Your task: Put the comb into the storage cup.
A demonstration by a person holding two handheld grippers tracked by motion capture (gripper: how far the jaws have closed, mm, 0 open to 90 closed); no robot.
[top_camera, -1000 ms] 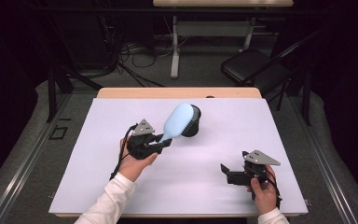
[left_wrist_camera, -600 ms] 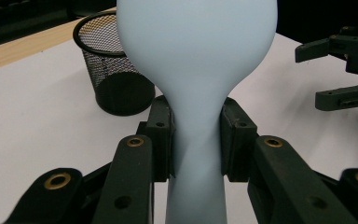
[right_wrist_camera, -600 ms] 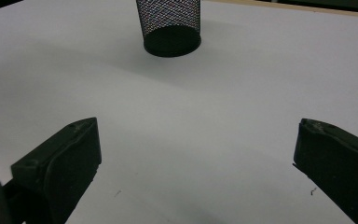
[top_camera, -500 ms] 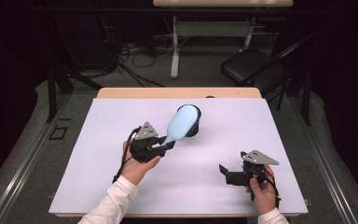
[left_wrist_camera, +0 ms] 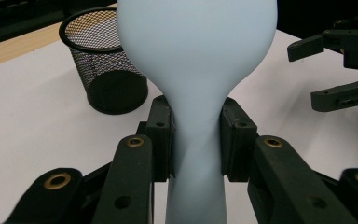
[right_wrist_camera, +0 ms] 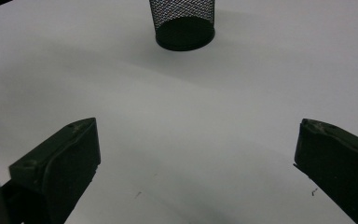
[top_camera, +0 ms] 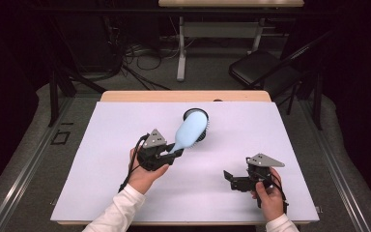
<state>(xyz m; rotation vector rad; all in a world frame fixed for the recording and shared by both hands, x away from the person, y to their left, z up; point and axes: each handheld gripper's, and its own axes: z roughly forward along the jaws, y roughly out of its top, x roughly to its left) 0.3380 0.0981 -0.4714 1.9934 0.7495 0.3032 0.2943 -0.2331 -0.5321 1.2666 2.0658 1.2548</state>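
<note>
A light blue hairbrush (top_camera: pixel 191 131) is held by its narrow handle in my left gripper (top_camera: pixel 174 153), left of the table's middle. In the left gripper view both pads press the sides of the brush (left_wrist_camera: pixel 198 70), so the left gripper (left_wrist_camera: pixel 196 140) is shut on it. The brush head points up and away, covering part of a black mesh cup (top_camera: pixel 196 112) that stands upright just behind it. That cup (left_wrist_camera: pixel 107 70) stands empty, as far as its rim shows. My right gripper (top_camera: pixel 229 180) rests low at the front right, jaws wide apart and empty (right_wrist_camera: pixel 196 154).
A white sheet (top_camera: pixel 101 183) covers the table, with a wooden strip (top_camera: pixel 183 96) along the far edge. The mesh cup (right_wrist_camera: pixel 184 23) stands far ahead of the right jaws. A dark folding chair (top_camera: pixel 261 70) and floor cables lie beyond the table.
The left gripper and brush have drifted slightly right, so the brush head covers more of the cup. The right gripper has edged a little left.
</note>
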